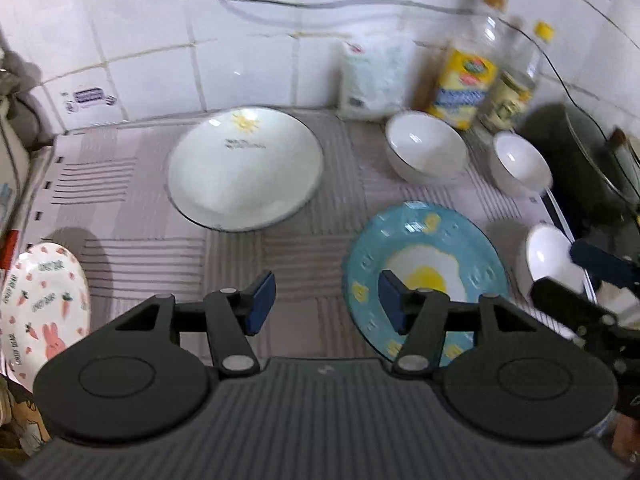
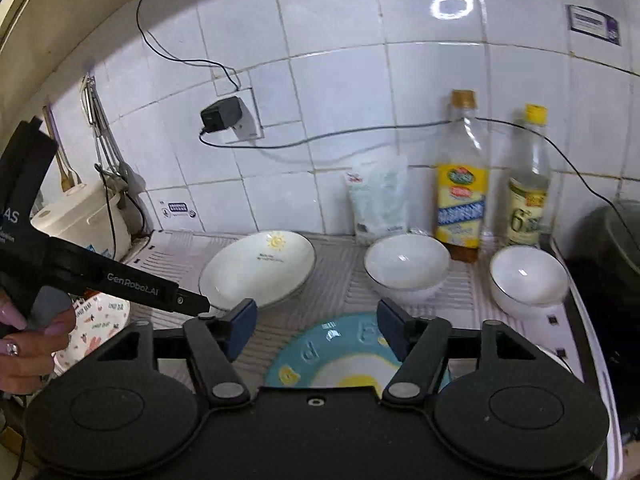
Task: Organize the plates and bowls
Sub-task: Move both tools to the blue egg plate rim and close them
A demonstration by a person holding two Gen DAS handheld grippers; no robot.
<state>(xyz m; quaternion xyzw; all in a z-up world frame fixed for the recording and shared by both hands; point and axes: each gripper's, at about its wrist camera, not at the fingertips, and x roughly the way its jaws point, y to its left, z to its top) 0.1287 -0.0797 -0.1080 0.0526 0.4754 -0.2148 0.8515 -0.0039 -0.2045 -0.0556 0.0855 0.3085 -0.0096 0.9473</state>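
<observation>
A white deep plate with a sun print (image 1: 244, 168) (image 2: 260, 270) lies at the back of the striped mat. A blue fried-egg plate (image 1: 424, 256) (image 2: 340, 356) lies in front, to the right. Two white bowls (image 1: 426, 146) (image 1: 520, 162) stand at the back right, also in the right wrist view (image 2: 406, 264) (image 2: 528, 280). A third white bowl (image 1: 554, 258) sits at the right edge. A rabbit-print plate (image 1: 44, 304) (image 2: 96, 328) lies at the left. My left gripper (image 1: 326, 302) is open, empty, above the mat. My right gripper (image 2: 316, 326) is open, empty, above the blue plate.
Two bottles (image 2: 462, 176) (image 2: 528, 184) and a white bag (image 2: 380, 200) stand against the tiled wall. A dark pot (image 2: 616, 240) sits at the far right. A white appliance (image 2: 80, 216) stands at the left. A cable (image 2: 320, 140) runs from a wall plug.
</observation>
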